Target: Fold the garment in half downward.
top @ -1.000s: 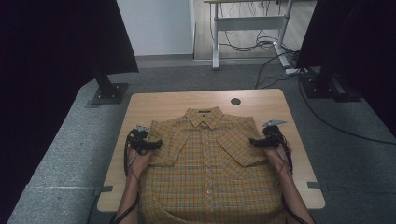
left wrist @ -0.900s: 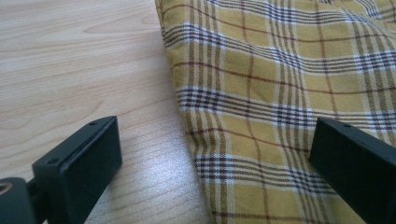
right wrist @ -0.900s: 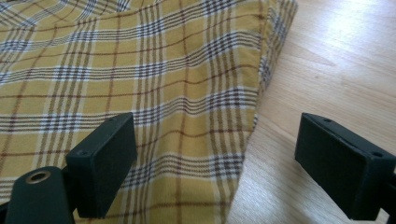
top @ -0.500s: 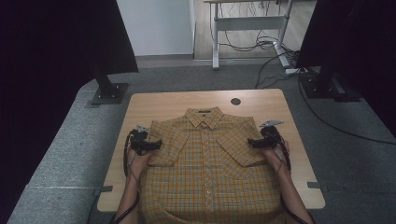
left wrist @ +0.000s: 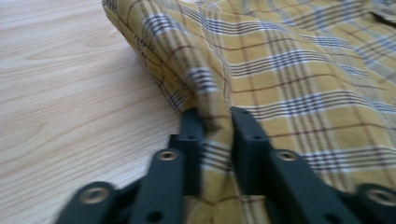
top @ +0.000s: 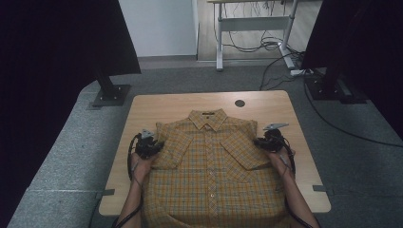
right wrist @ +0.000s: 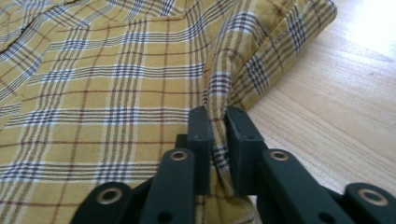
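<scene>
The plaid shirt (top: 211,171) lies flat on the wooden table (top: 180,102), collar away from me. My left gripper (left wrist: 215,122) has just closed on a fold at its left edge; my right gripper (right wrist: 216,122), just closed too, seems to pinch the right edge.

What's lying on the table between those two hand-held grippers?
In the high view, the yellow plaid shirt spans the whole stretch between the left hand-held gripper and the right hand-held gripper. Each pinches a fold at its side.
</scene>
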{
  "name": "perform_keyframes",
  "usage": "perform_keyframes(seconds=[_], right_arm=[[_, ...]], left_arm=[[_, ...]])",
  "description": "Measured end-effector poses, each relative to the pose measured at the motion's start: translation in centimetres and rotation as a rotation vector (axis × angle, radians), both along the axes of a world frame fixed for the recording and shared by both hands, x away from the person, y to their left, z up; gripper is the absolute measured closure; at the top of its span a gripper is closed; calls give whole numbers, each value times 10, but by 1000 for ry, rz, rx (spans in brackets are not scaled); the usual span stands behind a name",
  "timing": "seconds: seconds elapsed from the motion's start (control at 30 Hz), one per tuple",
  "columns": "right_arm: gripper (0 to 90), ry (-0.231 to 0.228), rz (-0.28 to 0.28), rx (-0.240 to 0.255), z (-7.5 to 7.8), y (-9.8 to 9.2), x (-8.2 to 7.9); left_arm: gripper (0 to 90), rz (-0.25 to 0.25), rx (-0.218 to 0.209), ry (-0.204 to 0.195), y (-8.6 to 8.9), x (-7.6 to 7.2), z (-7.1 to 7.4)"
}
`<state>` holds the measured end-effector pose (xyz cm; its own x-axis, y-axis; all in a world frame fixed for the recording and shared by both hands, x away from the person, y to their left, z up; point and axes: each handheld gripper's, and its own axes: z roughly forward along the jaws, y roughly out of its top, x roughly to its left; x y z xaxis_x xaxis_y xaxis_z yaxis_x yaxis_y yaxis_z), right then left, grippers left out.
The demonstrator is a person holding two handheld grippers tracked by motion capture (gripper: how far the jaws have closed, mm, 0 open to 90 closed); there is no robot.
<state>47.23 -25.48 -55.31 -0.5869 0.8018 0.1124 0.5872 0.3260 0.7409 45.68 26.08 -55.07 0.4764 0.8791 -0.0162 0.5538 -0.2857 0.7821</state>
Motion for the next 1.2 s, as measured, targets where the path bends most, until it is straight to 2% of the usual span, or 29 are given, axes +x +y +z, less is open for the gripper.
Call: perform_keyframes(seconds=[0.1,0.2,0.3,0.37,0.5,0.73,0.8,0.97,1.2], right_arm=[[817,-3,1,-37,3,3,-1],[820,-31,2,-48,7,4,-4],[822,-58,0,-20,13,1,-5],[822,-68,-1,15,18,-2,-7],[824,-96,6,48,27,-5,-13],[824,-166,0,57,52,-8,-26],[824,-191,-5,63,60,-11,-32],[823,-236,4,79,72,-17,-50],[821,-260,27,119,71,-26,-79]], left_arm=[[815,-13,0,-15,1,-1,1],[840,-11,-30,-24,5,-1,3],[845,-8,-70,-57,8,-3,10],[847,-11,-95,-85,9,-6,17],[852,-23,-123,-135,9,-11,32],[854,-25,-149,-210,10,-20,60],[854,-36,-162,-233,11,-26,68],[854,-64,-158,-280,11,-48,83],[854,-103,-138,-296,13,-78,86]])
